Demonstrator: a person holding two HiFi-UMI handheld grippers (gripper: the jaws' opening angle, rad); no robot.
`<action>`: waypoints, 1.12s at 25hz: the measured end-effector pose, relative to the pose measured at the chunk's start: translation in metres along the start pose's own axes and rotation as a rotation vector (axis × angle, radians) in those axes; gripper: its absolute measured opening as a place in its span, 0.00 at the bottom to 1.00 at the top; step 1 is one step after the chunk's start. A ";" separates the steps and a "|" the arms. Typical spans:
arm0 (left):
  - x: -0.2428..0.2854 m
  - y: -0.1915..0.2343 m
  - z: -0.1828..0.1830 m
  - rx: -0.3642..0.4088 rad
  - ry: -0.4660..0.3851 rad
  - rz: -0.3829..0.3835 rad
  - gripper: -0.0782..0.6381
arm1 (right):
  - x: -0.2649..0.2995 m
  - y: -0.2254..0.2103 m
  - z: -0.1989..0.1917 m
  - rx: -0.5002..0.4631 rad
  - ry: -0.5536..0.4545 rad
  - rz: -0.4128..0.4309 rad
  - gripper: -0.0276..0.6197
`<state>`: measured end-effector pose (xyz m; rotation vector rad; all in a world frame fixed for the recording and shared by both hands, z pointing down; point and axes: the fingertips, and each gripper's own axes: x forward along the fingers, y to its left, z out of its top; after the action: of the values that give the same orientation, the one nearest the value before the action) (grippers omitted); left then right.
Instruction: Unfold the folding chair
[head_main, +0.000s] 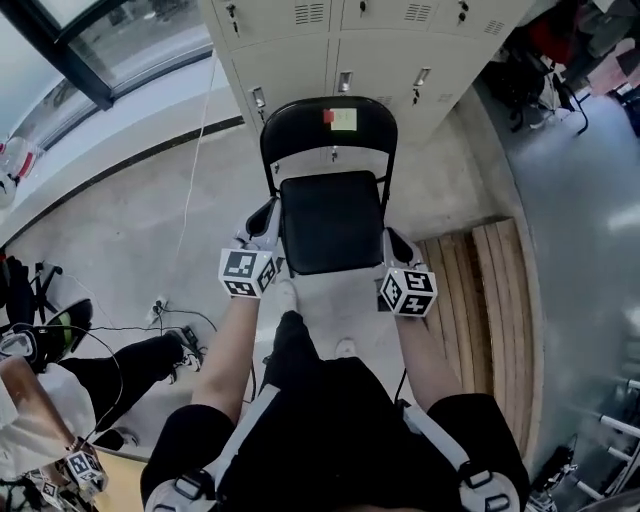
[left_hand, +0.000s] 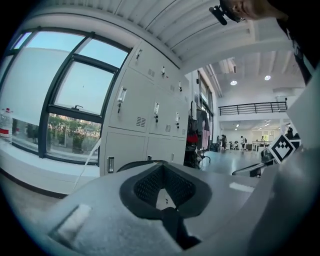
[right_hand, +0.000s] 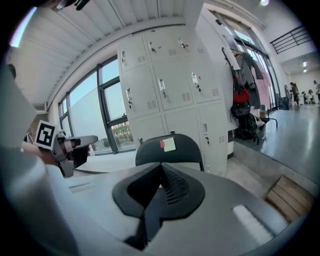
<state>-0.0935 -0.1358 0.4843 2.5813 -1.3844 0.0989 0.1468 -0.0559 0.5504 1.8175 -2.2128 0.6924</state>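
The black folding chair (head_main: 332, 222) stands opened out in front of me, seat level and backrest (head_main: 330, 125) upright, with a red and a yellow sticker on the backrest. My left gripper (head_main: 266, 216) is beside the seat's left edge and my right gripper (head_main: 396, 242) beside its right edge. Whether either touches the frame I cannot tell. In the left gripper view the pads (left_hand: 145, 187) meet with nothing between them, and the chair's back (left_hand: 135, 163) shows as a dark arc beyond. In the right gripper view the right gripper (right_hand: 159, 189) is shut and empty too, pointing at the backrest (right_hand: 172, 150).
A row of beige lockers (head_main: 350, 40) stands right behind the chair. Wooden slats (head_main: 490, 290) lie on the floor at the right. Another person (head_main: 60, 390) sits at the lower left, with cables (head_main: 160, 312) on the floor nearby. A window sill (head_main: 110, 110) runs along the left.
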 end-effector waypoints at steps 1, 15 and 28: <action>-0.007 -0.010 0.006 0.002 -0.015 0.004 0.11 | -0.011 -0.002 0.009 -0.003 -0.025 0.009 0.05; -0.138 -0.103 0.058 -0.022 -0.160 0.111 0.11 | -0.148 -0.015 0.071 -0.097 -0.213 0.120 0.05; -0.190 -0.143 0.072 -0.054 -0.211 0.120 0.11 | -0.201 -0.022 0.104 -0.052 -0.308 0.117 0.05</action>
<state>-0.0835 0.0805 0.3618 2.5221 -1.5904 -0.1951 0.2278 0.0678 0.3780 1.8898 -2.5195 0.3895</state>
